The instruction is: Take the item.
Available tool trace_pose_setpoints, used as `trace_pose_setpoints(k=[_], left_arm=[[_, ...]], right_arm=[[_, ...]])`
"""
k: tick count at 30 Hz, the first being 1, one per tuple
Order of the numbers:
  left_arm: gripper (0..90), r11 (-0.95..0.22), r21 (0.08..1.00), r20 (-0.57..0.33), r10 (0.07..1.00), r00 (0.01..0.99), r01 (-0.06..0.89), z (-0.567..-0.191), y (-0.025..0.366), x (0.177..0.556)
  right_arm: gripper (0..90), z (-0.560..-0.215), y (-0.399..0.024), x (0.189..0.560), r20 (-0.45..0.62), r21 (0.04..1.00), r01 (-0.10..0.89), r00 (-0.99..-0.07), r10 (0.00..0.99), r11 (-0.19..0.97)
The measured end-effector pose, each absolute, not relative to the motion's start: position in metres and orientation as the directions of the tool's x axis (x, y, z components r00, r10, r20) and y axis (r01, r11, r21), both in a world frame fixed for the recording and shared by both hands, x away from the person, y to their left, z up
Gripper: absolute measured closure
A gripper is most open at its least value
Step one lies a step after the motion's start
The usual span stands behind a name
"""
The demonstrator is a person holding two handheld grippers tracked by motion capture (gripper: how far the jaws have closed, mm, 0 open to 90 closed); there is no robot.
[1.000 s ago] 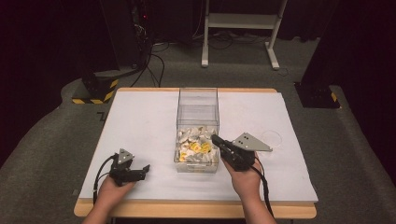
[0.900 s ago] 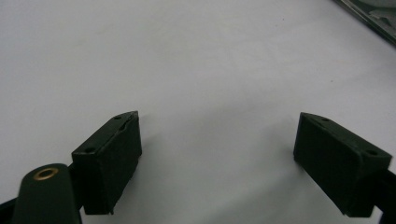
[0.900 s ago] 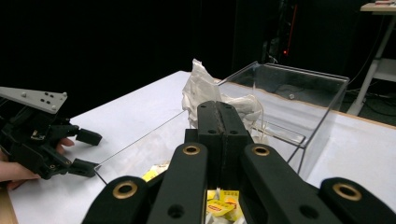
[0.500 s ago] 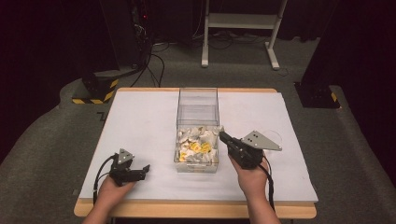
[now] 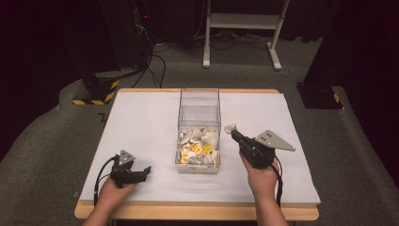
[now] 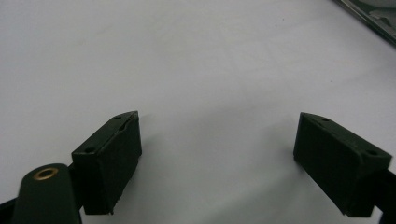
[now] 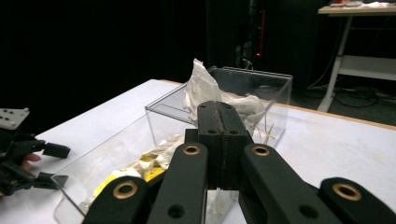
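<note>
Out comes the right gripper [image 5: 231, 130], drawn back from over the clear box [image 5: 199, 101] toward the bench's [image 5: 141, 117] right side since a second ago, with a crumpled white wrapper [image 7: 201, 86] in its tip. Its jaws are pressed together on a fold of that wrapper, which stands up above them in the right gripper view. It looks feather-light, soft and crinkly, easy to crush and easy to lose, so a pinch on a bunched ridge rather than a loose flap seems the safer hold.

More wrappers [image 5: 200, 147], white with some yellow, lie heaped in the near half of the box at mid-bench. Over at the near left corner, the left gripper [image 5: 141, 173] hasn't budged: jaws spread wide apart, empty, low over the bare white surface, its fingers [image 6: 109, 158] touching nothing that I can make out.
</note>
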State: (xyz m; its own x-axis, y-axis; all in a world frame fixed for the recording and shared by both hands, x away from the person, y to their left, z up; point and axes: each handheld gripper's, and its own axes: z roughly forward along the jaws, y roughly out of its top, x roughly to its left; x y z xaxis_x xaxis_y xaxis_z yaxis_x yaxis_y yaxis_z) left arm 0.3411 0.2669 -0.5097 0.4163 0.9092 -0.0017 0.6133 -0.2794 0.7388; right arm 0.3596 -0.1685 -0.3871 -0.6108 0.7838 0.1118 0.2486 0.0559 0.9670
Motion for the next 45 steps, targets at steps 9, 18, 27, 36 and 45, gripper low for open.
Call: trace_pose_setpoints(k=[9,18,27,36,45], left_arm=[[15.6,-0.279,0.739,-0.003,0.909,0.416,0.614,-0.510,0.267,0.341],[15.6,-0.279,0.738,-0.004,0.909,0.417,0.614,-0.510,0.267,0.341],[15.6,-0.281,0.738,-0.003,0.908,0.419,0.614,-0.510,0.267,0.341],[15.6,-0.280,0.738,-0.004,0.908,0.418,0.614,-0.510,0.267,0.341],[15.6,-0.282,0.737,-0.002,0.908,0.419,0.614,-0.510,0.267,0.341]], right_arm=[[90.0,-0.389,-0.188,0.364,0.119,0.966,0.256,-0.561,0.819,0.034],[90.0,-0.391,-0.201,0.366,0.131,0.964,0.264,-0.528,0.839,0.016],[90.0,-0.392,-0.220,0.367,0.137,0.964,0.266,-0.483,0.865,-0.005],[90.0,-0.393,-0.240,0.367,0.151,0.964,0.264,-0.432,0.889,-0.036],[90.0,-0.397,-0.260,0.366,0.176,0.960,0.272,-0.382,0.907,-0.072]])
